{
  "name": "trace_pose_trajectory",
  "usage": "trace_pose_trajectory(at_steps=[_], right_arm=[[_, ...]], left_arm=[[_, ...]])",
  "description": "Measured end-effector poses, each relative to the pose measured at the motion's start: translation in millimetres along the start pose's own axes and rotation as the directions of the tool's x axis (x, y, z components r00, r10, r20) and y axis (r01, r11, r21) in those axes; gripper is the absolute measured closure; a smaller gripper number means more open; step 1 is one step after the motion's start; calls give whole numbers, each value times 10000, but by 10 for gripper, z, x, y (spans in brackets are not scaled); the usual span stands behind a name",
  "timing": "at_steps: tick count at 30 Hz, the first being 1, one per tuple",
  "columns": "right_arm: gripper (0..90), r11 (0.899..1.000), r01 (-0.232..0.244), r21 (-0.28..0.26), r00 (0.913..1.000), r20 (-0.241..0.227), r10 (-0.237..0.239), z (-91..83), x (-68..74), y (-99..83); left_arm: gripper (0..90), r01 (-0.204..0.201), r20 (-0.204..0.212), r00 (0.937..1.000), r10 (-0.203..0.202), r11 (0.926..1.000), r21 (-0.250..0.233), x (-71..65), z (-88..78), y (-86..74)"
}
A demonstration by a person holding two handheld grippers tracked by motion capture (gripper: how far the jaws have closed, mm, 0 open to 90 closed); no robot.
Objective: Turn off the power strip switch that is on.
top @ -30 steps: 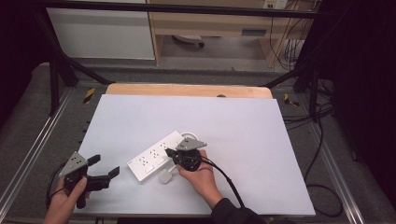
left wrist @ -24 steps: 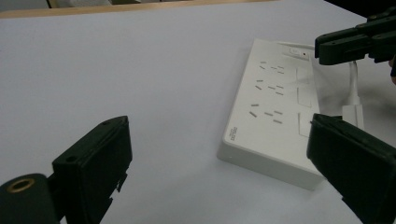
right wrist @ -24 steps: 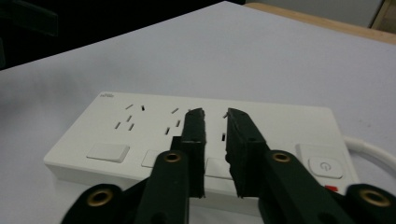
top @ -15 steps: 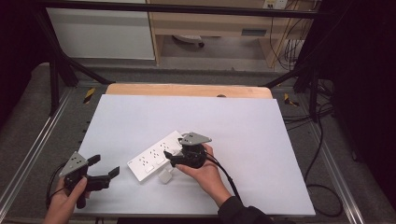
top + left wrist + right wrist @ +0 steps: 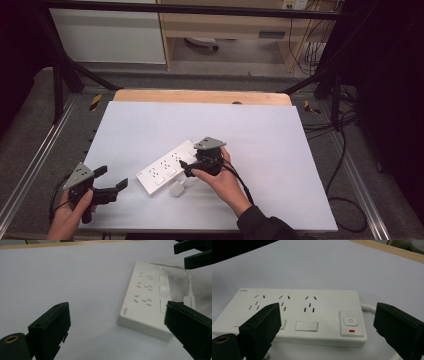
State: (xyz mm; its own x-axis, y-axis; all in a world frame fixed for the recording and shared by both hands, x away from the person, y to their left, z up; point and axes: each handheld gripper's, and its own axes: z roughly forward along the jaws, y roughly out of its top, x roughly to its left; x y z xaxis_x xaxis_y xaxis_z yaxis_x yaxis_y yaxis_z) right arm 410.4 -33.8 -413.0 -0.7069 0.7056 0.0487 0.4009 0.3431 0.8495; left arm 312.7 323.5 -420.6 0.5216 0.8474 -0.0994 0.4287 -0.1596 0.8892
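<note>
Right hand-held gripper [image 5: 186, 168] higher, jaws just opened — white power strip [image 5: 167, 167], unreadable grey logo.

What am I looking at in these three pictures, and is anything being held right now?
A person stands at a white table, holding a black two-jaw tool in each hand. One picture looks down from above; the other two come from cameras riding on each tool, looking along its jaws. On the table lies a white plastic power strip with its white cable and plug. The right tool hovers over the strip's switch end; its jaws have just been opening, with nothing between them. The left tool is open and holds nothing, short of the strip.
</note>
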Motion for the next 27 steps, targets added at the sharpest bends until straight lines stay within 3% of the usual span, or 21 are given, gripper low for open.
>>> trace_pose_trajectory(at_steps=[3,27], right_arm=[[26,9999,-158,-6,9998,98,158,-62,-83,34],[33,9925,-733,-979,9911,1040,834,-653,-670,14]], left_arm=[[66,17,-10,10000,-16,10000,25,1,0,0],[61,79,-56,10000,-79,10000,13,1,0,-3]])
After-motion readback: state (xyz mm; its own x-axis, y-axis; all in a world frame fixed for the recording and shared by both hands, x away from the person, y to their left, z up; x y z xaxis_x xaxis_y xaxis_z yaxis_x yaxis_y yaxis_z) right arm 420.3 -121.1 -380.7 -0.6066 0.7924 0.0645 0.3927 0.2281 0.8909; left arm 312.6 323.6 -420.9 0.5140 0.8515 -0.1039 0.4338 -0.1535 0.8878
